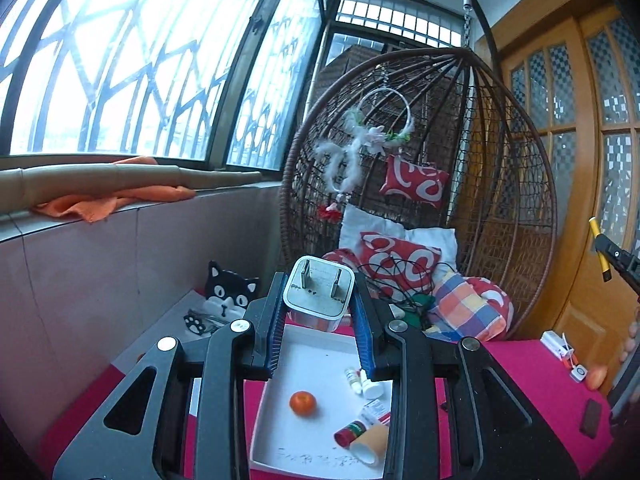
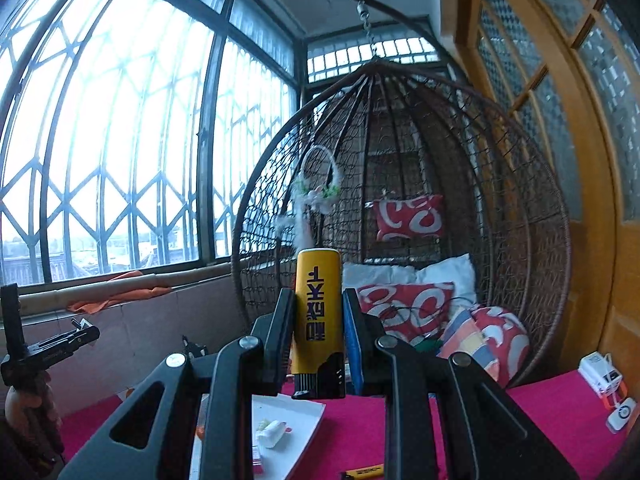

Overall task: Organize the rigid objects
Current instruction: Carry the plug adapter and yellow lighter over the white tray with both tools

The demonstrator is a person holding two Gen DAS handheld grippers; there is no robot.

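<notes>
Presently: left gripper clamps white charger above the white tray holding orange, tubes; right gripper clamps yellow lighter; second lighter lies loose, unsorted.

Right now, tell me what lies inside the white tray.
In the tray: an orange, a small dropper bottle, a white-capped bottle, a red glue stick and a paper cup. The left gripper covers the tray's sides.

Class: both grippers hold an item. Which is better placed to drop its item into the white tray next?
Probably the left gripper: its white charger hangs directly over the white tray, while the right gripper's yellow lighter sits beside it.
</notes>
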